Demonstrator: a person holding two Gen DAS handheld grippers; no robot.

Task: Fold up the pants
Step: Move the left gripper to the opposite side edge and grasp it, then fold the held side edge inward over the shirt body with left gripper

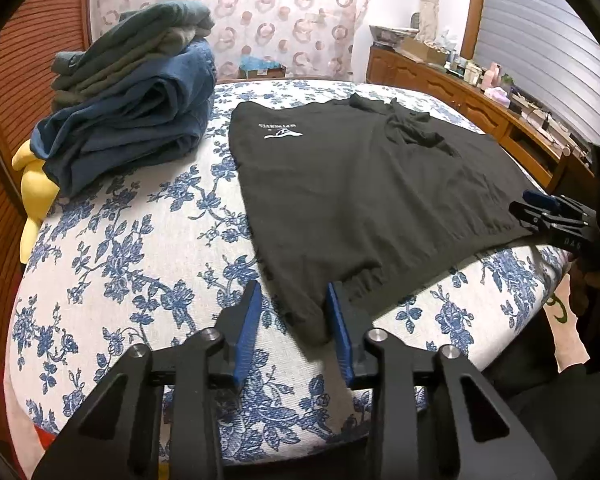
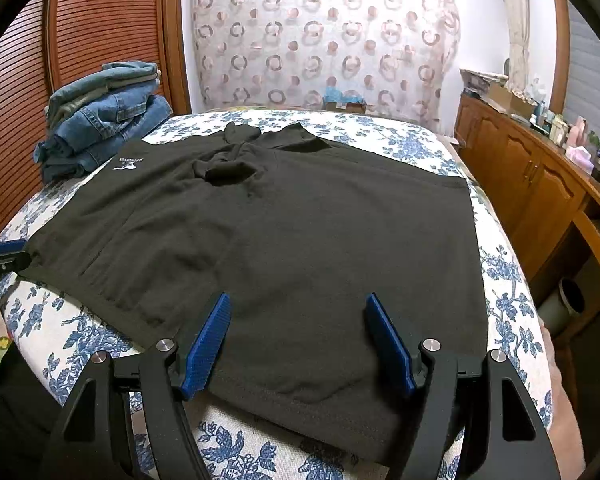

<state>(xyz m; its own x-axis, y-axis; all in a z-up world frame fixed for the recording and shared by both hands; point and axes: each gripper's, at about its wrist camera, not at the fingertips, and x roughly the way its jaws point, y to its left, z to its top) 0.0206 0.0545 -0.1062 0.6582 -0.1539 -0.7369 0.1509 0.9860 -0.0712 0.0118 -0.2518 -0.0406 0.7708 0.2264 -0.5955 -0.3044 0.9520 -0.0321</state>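
Pants lie spread flat on the flowered bedspread, dark cloth with a small white logo near the far left corner, laid wide, I judge, so the edges are easy to reach. Through the left wrist camera I see my left gripper released, its blue pads standing either side of the near corner of the cloth without pinching it, placed there, I think, to take that corner. At the right edge of this view my other tool sits by the cloth's right-hand edge. A stack of folded jeans waits at the far left, well apart, probably finished work. Through the right wrist camera my right gripper is spread wide over the near hem, holding nothing, low enough to close on the edge once I commit.
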